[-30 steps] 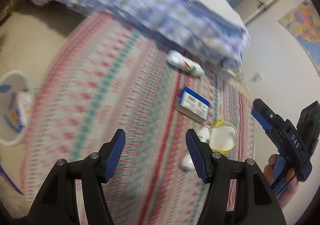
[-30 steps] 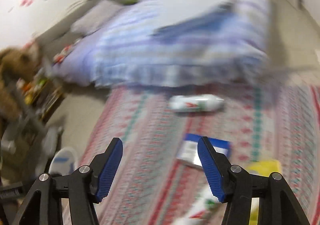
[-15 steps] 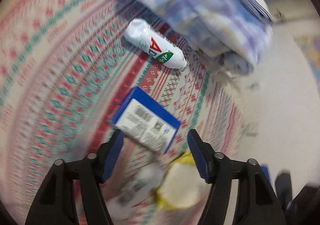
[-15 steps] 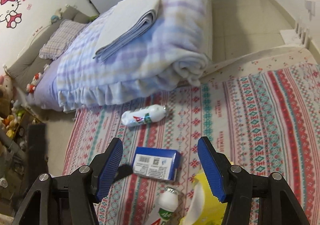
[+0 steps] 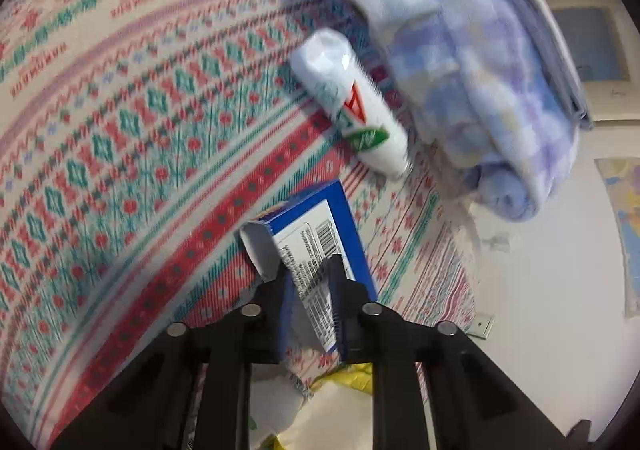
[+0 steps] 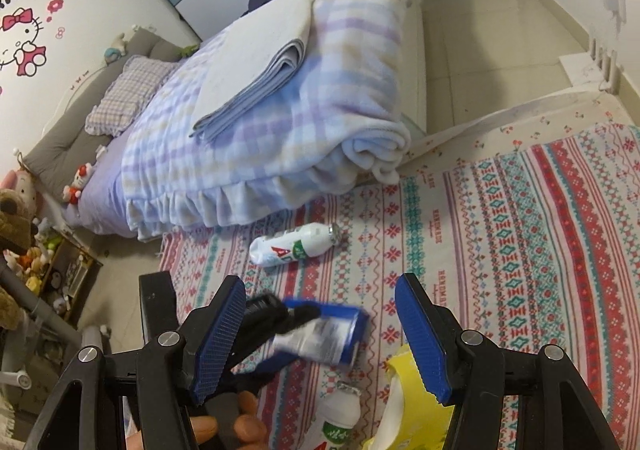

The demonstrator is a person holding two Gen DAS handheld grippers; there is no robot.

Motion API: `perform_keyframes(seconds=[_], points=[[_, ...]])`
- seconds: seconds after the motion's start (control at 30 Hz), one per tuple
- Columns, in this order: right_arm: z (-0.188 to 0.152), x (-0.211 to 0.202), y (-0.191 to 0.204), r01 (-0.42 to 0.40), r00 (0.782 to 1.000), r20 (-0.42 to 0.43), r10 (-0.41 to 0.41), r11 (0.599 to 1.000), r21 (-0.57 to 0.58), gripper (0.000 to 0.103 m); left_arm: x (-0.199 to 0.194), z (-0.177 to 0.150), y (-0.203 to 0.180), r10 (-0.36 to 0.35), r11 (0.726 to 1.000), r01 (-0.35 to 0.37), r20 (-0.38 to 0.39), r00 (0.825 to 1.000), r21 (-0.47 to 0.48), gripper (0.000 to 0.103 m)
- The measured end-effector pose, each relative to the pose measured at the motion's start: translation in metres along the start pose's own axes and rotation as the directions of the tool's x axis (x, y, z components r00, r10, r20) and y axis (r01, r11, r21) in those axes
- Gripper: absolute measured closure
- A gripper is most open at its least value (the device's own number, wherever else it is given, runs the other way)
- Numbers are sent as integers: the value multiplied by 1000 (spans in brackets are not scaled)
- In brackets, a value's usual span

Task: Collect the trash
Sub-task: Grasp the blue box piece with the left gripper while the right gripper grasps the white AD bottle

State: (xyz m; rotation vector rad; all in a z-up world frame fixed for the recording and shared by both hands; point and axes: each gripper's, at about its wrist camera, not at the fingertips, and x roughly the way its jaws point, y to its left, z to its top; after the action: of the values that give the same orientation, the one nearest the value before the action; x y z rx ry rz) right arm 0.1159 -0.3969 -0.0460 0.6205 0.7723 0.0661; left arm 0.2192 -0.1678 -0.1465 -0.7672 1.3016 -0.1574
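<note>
Jaws of left gripper closing on box

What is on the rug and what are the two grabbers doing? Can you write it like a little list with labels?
place: patterned rug beside a bed
left gripper: fingers closing, blue and white box between them
right gripper: fingers wide apart, nothing between them
bottle near bed: white bottle lying on its side
second bottle: white, near the camera, beside a yellow wrapper
trash left on rug: both bottles, the wrapper
</note>
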Motion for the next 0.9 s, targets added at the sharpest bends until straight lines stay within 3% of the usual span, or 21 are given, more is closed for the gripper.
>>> perform_keyframes(seconds=[0.13,0.33,0.47,0.73,0.8,0.9], points=[[0,3,-2,4,1000,-8,-4,1000,3,36,-18,6,-2,-40,998,39,19,999,44,98],[-3,11,0,-3,999,-41,3,1000,-1,36,-67,11,-3,-18,986,6,68,998,168,103],[-6,22,4,10,997,-74,-11,1000,-20,36,-105,13,14,48,963,-77,116,992,259,103],[-31,53,27,-22,970,-242,5,997,-68,36,-182,22,76,159,938,-204,174,972,280,103],[-34,61,36,-6,969,-247,-24,993,-119,36,-202,25,91,167,932,-216,185,968,289,103],[-30,68,50,44,974,-208,-91,974,-220,36,-231,34,113,198,910,-277,262,944,308,103]])
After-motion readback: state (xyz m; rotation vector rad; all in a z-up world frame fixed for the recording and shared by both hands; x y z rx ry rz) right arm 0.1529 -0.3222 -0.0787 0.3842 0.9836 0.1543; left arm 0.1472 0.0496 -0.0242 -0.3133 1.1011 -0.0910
